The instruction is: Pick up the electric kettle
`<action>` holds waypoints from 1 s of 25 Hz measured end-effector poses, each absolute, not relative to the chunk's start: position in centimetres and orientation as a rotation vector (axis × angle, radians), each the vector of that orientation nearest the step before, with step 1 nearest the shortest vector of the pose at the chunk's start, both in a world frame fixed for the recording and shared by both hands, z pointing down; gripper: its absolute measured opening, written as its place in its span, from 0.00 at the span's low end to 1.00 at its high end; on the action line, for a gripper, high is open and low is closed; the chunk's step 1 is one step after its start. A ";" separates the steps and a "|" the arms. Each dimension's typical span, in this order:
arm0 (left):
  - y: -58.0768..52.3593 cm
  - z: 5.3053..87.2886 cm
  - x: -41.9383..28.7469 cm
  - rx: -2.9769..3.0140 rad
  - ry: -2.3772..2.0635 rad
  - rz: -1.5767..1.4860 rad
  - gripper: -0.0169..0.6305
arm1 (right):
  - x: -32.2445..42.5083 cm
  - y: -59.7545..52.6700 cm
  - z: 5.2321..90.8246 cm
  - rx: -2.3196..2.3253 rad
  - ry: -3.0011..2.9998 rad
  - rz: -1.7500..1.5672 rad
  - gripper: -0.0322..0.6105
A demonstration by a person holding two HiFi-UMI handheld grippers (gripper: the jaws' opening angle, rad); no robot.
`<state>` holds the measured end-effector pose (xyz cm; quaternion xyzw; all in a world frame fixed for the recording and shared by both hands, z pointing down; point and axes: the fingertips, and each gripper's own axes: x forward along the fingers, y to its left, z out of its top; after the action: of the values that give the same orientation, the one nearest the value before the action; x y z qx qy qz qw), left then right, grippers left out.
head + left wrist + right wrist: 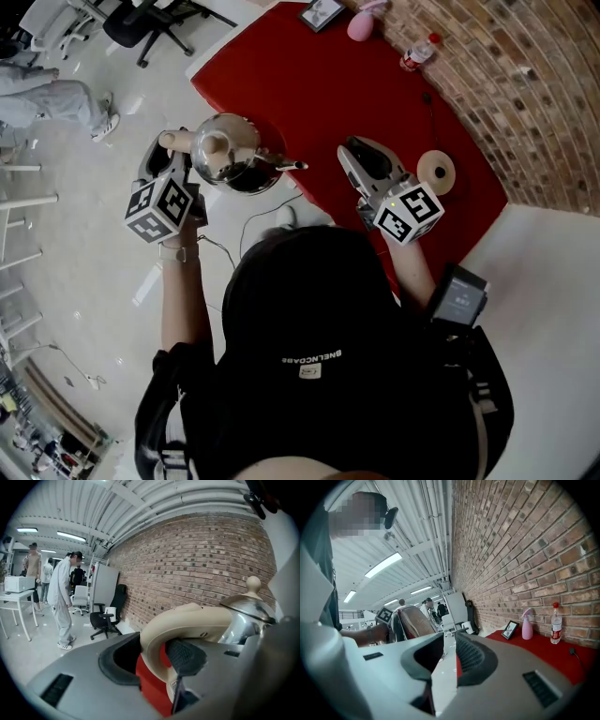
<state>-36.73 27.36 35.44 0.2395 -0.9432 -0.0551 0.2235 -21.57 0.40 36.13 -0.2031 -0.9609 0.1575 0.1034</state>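
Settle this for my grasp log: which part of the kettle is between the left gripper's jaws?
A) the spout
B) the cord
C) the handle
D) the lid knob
C: in the left gripper view, the left gripper has its jaws closed on the cream handle of the kettle, while the lid knob stands free beyond them.
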 end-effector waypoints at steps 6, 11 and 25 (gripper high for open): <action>26.7 35.7 -36.6 0.646 -2.607 -0.168 0.28 | -21.9 0.0 36.1 -0.634 -2.833 0.422 0.16; 26.5 35.6 -36.6 0.658 -2.603 -0.171 0.28 | -21.9 0.4 35.8 -0.622 -2.832 0.367 0.13; 25.5 35.4 -37.4 0.709 -2.564 -0.179 0.28 | -21.7 -0.3 35.3 -0.524 -2.826 0.374 0.12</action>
<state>-37.36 25.50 35.45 0.2584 -0.9347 -0.0654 0.2353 -21.70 -0.27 35.28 -0.1796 -0.9678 0.1281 0.1212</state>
